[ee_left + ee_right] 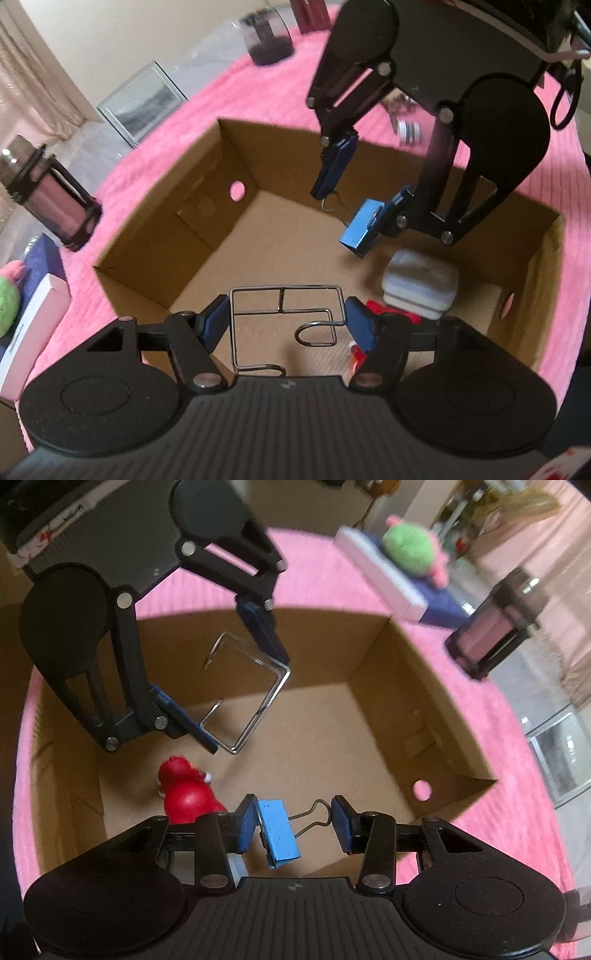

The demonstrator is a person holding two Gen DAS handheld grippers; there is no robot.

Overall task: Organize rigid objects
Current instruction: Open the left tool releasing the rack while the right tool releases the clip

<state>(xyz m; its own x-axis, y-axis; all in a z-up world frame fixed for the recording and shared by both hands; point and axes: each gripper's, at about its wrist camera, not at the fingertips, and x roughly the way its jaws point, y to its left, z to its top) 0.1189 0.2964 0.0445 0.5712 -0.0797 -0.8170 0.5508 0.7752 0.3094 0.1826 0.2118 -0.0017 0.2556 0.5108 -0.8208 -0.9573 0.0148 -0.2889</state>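
Both grippers tilted steeply down over the open cardboard box [155,236], left gripper [284,325] clamped across a wire rack [284,314], right gripper [293,823] pinching a blue binder clip [279,834] lengthwise, red figurine [184,794] on the box floor

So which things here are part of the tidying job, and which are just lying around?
In the job:
- brown cardboard box
- bent silver wire rack in left claw
- blue metal binder clip in right claw
- red plastic figure
- white lidded case

Lying about:
- green plush toy
- dark clear-sided canister
- pink blanket
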